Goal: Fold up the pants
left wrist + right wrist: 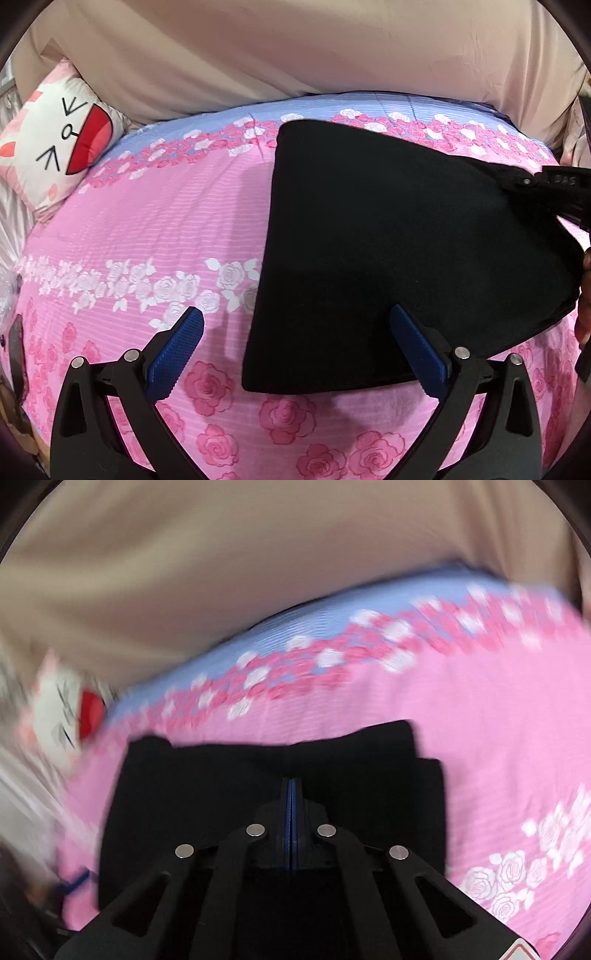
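The black pants lie folded on the pink rose bedspread. Their right edge is lifted and bunched where my right gripper comes in from the right. My left gripper hovers open above the near left corner of the pants: its right finger is over the black cloth, its left finger over the bedspread. In the blurred right wrist view, my right gripper has its blue pads pressed together amid the black pants, and it appears shut on a fold of them.
A white cat-face pillow lies at the far left of the bed, and it shows blurred as the pillow in the right wrist view. Beige fabric rises behind the bed. A hand shows at the right edge.
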Demonstrator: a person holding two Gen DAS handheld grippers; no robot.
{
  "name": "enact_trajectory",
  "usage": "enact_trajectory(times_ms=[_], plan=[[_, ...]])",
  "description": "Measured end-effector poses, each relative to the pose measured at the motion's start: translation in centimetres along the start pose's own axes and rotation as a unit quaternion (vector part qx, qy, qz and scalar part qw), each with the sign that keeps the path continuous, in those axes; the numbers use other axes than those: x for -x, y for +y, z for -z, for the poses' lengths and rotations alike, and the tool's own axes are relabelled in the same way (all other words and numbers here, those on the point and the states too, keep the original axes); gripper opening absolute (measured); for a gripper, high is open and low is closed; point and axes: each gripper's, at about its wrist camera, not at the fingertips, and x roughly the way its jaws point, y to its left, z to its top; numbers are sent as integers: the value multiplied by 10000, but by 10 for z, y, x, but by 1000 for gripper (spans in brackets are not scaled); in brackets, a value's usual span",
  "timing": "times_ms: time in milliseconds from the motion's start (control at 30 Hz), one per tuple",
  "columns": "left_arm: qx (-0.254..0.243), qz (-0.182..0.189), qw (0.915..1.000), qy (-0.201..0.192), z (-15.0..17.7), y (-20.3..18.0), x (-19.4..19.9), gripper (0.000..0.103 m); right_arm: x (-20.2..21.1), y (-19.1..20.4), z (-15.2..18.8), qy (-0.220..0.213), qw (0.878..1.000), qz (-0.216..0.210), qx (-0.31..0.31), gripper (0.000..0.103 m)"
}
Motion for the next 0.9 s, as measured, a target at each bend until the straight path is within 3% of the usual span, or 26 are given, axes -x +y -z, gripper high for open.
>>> enact_trajectory(times_ms=[67,133,233,267,367,433,467,500,600,633,700,767,867,900], plan=[[-9,-24,10000,-3,0,-1,-1,98,9,4,3,11,9999,-103,-28,0],[-41,-53,10000,-21,0,0,-1,98,20,22,6,-159,9995,-100,270,8],[71,150,9999,36,1,7,1,98,12,26,9,-301,9924,884,803,7],[149,300,9994,67,2,11,1,98,5,12,8,-192,9931,962,637,0],[473,923,9945,166,2,30,4,98,31,-12,9,-263,9993,254,60,1],[793,1252,9887,250,2,47,2,98,56,-23,16,-512,9979,390,-87,27],[1025,1455,9836,299,2,57,-1,98,68,-31,24,-611,9967,491,-194,59],[1291,1644,9772,383,3,67,-8,98,77,-38,31,-651,9961,512,-297,73],[1884,2065,9577,688,6,80,-28,98,86,-58,53,-396,9967,239,-660,73],[2024,2120,9541,618,6,82,-29,98,87,-64,60,-286,9963,55,-811,73],[1997,2313,9505,556,3,75,-28,98,83,-69,72,-50,9937,-374,-1055,75],[1997,2577,9420,794,-1,67,-35,98,74,-67,82,188,9914,-608,-1140,76],[1737,2543,9485,744,-7,49,-38,98,64,-54,87,43,9939,-581,-935,82],[1641,2454,9530,685,-8,44,-37,91,62,-51,87,31,9946,-568,-872,69]])
